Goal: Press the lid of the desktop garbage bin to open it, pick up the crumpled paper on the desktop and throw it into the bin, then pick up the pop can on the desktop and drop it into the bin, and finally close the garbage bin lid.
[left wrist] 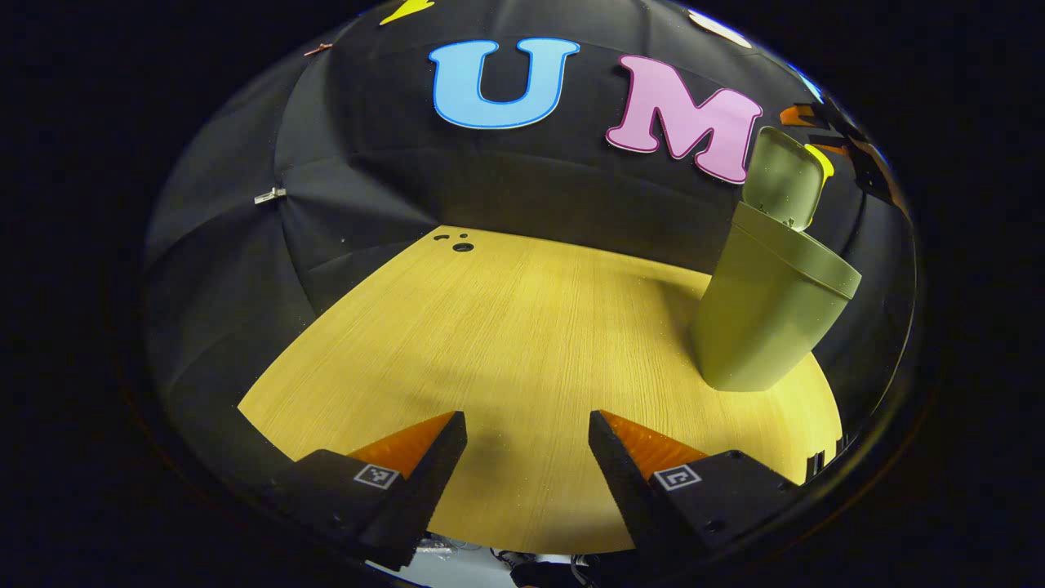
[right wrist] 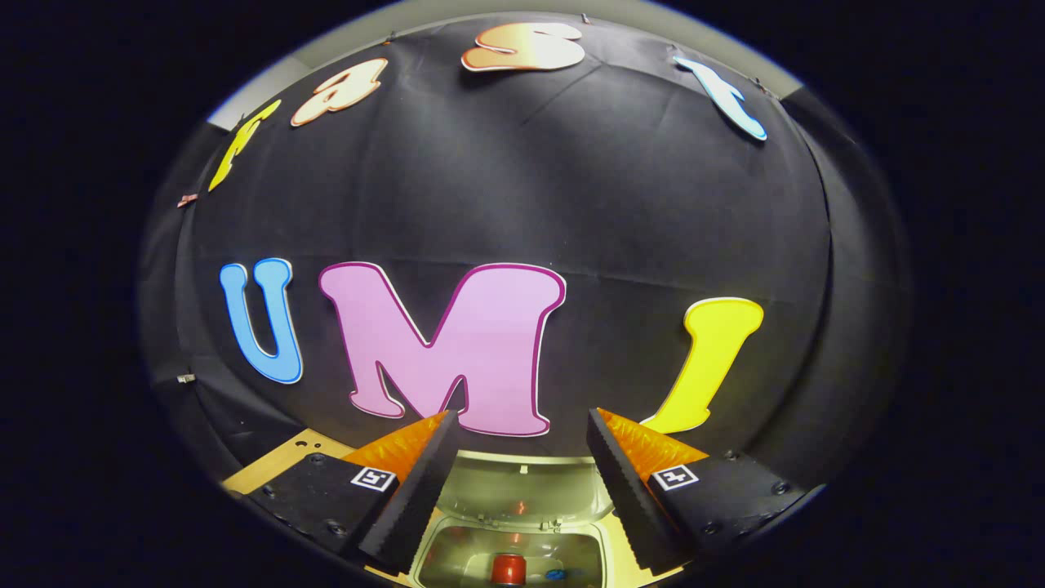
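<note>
Left gripper view: the left gripper (left wrist: 527, 441) stood at 6 o'clock with its 2 fingers apart and nothing between them. It hung over the bare wooden table (left wrist: 506, 327). Farther off, at 3 o'clock, the green bin (left wrist: 763, 314) stood on the table, well apart from the fingers. Its lid (left wrist: 784, 175) was raised and stood upright behind the rim. At 12 o'clock, on the table's far edge, small dark holes (left wrist: 462, 245) showed.

Right gripper view: the right gripper (right wrist: 518, 453) sat at 6 o'clock, its 2 fingers spread and holding nothing. Directly below and between them lay the open mouth of the bin (right wrist: 457, 539). The can (right wrist: 508, 569) rested inside, on the bottom, red end showing. A small blue item (right wrist: 557, 574) lay just beside it at 3 o'clock; its nature could not be determined. The raised lid (right wrist: 522, 490) stood just beyond the opening. A strip of table (right wrist: 269, 465) showed at 8 o'clock.
</note>
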Motion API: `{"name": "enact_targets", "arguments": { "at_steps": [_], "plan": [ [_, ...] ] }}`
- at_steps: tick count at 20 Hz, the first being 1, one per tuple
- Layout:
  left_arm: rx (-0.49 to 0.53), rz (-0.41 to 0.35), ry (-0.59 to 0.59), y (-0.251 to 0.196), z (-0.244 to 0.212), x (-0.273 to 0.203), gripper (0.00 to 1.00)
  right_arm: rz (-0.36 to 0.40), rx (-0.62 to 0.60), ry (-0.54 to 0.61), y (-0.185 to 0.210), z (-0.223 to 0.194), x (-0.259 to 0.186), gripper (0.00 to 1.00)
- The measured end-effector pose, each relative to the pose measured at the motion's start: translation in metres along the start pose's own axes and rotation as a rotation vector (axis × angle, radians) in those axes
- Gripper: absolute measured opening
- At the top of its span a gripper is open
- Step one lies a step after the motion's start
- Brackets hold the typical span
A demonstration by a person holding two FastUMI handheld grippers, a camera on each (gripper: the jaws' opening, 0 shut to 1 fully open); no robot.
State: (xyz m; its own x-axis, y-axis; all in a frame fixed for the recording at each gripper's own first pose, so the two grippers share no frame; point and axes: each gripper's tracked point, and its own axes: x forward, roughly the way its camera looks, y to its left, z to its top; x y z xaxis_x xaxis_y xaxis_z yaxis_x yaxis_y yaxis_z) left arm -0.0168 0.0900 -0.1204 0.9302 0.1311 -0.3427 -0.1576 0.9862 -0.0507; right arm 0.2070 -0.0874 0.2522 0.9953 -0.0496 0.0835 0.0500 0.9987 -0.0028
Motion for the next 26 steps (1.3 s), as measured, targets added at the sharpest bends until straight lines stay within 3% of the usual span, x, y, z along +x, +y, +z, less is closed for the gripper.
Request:
{"name": "enact_targets", "arguments": {
  "at_steps": [9, 18, 26],
  "plan": [
    [-0.01, 0.0, -0.015, 0.006, 0.008, 0.002, 0.97, 0.031, 0.049, 0.128, 0.007, -0.03, 0.028, 0.99],
    [0.028, -0.051, -0.015, 0.001, 0.014, 0.007, 0.97, 0.029, 0.061, 0.167, 0.009, -0.045, -0.012, 0.98],
    [0.105, -0.089, 0.002, 0.002, 0.011, 0.006, 0.97, 0.023, 0.102, 0.37, 0.015, -0.154, -0.064, 0.99]
  ]
}}
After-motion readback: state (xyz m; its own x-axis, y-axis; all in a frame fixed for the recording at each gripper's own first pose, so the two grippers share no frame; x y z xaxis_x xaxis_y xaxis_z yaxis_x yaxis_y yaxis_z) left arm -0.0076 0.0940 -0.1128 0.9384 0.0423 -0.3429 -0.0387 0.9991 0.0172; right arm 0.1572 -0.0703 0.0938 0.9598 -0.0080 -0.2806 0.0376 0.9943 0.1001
